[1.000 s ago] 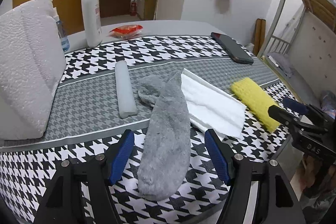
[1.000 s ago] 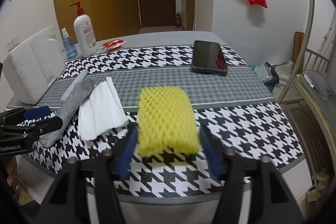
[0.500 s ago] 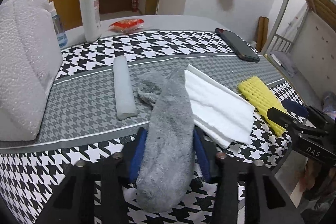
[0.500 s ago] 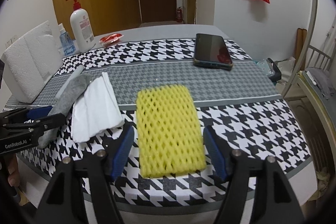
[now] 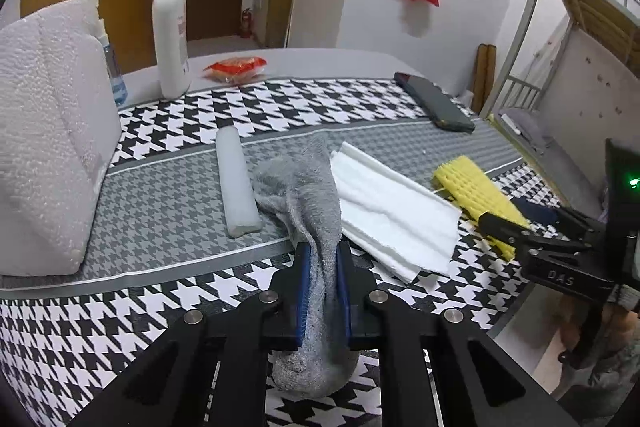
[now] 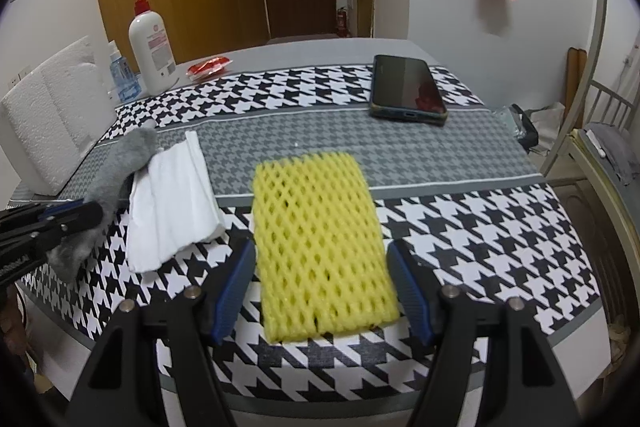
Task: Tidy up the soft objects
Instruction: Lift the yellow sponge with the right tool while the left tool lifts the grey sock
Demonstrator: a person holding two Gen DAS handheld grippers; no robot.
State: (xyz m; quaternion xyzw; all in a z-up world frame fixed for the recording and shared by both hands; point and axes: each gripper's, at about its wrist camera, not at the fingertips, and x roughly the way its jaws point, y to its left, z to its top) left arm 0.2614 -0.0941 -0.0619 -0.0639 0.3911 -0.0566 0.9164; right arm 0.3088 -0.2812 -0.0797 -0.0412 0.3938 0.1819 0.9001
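Note:
My left gripper (image 5: 323, 267) is shut on the grey sock (image 5: 310, 195), pinching its middle near the table's front edge; the sock's toe hangs below the jaws. The sock also shows in the right wrist view (image 6: 116, 167). A folded white cloth (image 5: 392, 215) lies just right of the sock. My right gripper (image 6: 322, 267) is open, its fingers on either side of the yellow foam net (image 6: 320, 239), which lies flat on the table. A white foam roll (image 5: 236, 183) lies left of the sock.
A large white foam block (image 5: 44, 131) stands at the left. A pump bottle (image 5: 170, 31), a red packet (image 5: 234, 67) and a phone (image 6: 406, 89) sit farther back. The houndstooth table (image 6: 480, 227) ends close in front; a bed frame (image 6: 600, 155) is at the right.
My left gripper moved forward and closed on the grey sock, bunching it. My right gripper stayed open around the yellow net, shifting slightly forward.

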